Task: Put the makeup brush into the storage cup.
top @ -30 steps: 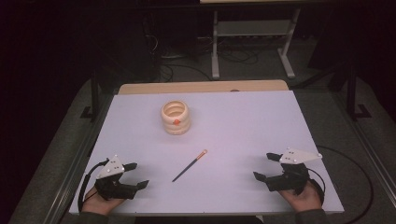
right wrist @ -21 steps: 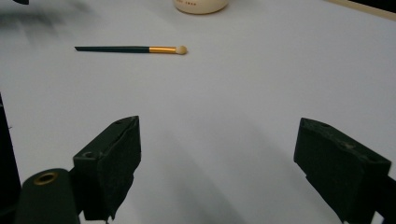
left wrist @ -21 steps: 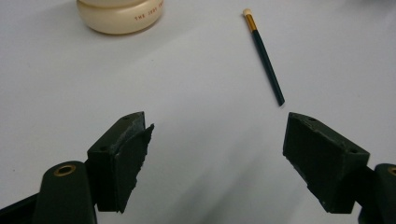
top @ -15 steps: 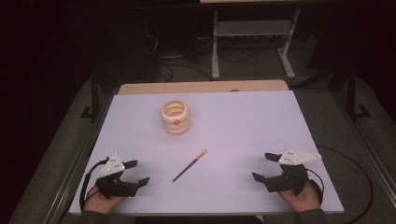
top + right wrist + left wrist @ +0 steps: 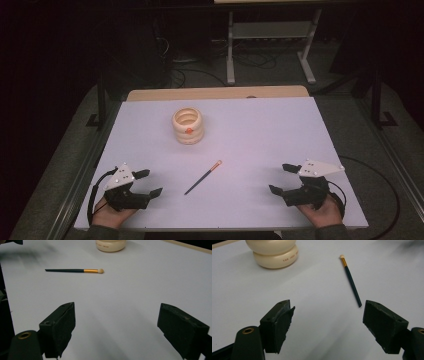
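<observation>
A slim dark brush (image 5: 202,177) with a gold ferrule and pale tip lies flat near the middle front of the white table (image 5: 260,130). Behind it stands a cream ribbed holder (image 5: 188,126) with an orange mark. My left gripper (image 5: 149,183) rests open at the front left, the brush (image 5: 351,280) ahead and right of its jaws and the holder (image 5: 274,251) farther back. At the front right my right gripper (image 5: 282,178) is open and holds nothing. From there the brush (image 5: 75,270) lies far left and the holder (image 5: 110,245) sits at the top edge.
A wooden strip (image 5: 215,93) runs along the table's far edge. Beyond it, on the dark floor, stand a metal shelf frame (image 5: 270,40) and loose cables (image 5: 200,75). A black cable (image 5: 385,185) loops off the right side of the table.
Both grippers have shifted only slightly at the front edge; their jaws stay open. The brush and holder have not moved.
</observation>
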